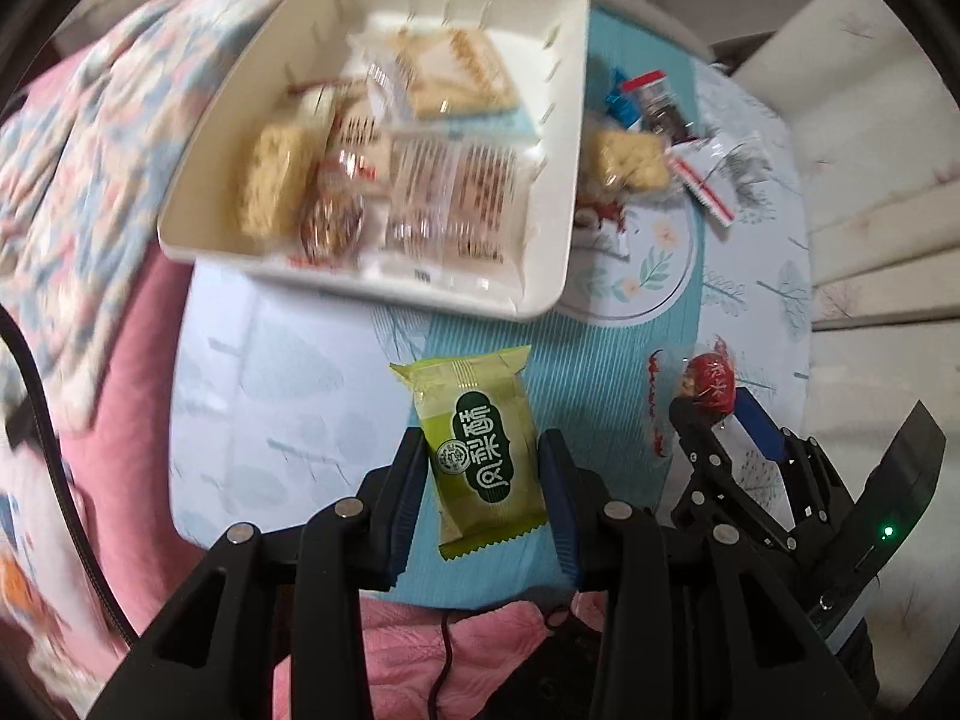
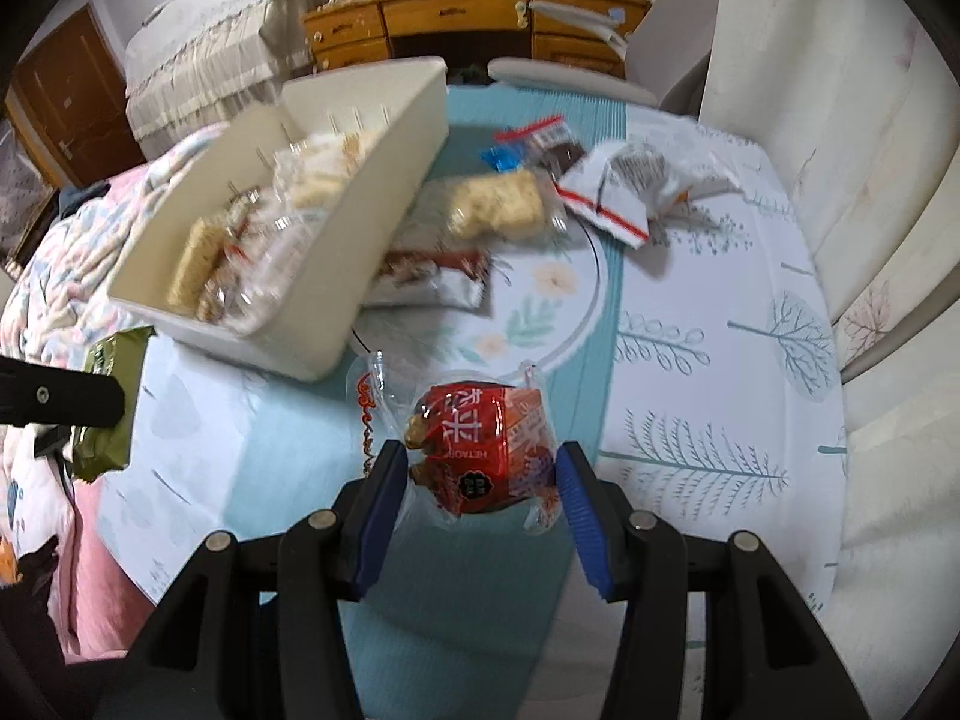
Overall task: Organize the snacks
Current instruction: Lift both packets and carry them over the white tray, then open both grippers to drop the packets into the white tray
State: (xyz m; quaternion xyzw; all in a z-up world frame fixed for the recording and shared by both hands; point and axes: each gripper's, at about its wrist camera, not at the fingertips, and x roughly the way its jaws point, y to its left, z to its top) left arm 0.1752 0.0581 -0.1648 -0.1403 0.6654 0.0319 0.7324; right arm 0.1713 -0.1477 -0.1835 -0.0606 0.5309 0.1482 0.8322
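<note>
While the white tray (image 1: 558, 138) sits at the far end of the surface (image 1: 288, 396) with a heap of wrapped snacks already inside it, each gripper carries one more piece toward it. The left gripper (image 1: 483, 468) pinches a green packet (image 1: 480, 450) by its long sides, both blue pads pressed into the wrapper, so the packet hangs lengthwise and should slide in flat. The right gripper (image 2: 480, 474) has a red-wrapped snack (image 2: 474, 450) between its pads; the left pad touches the clear wrapper, but a gap seems to show at the right pad, so I cannot tell whether the hold is firm. Loose snacks remain just beside the tray's right wall: a pale cracker bar (image 2: 498, 207), a red-and-white packet (image 2: 438, 279), a torn white wrapper (image 2: 624, 192) and a small blue sweet (image 2: 501, 157). Judging by that, sorting is partly done, and both held items likely go into the tray next.
</note>
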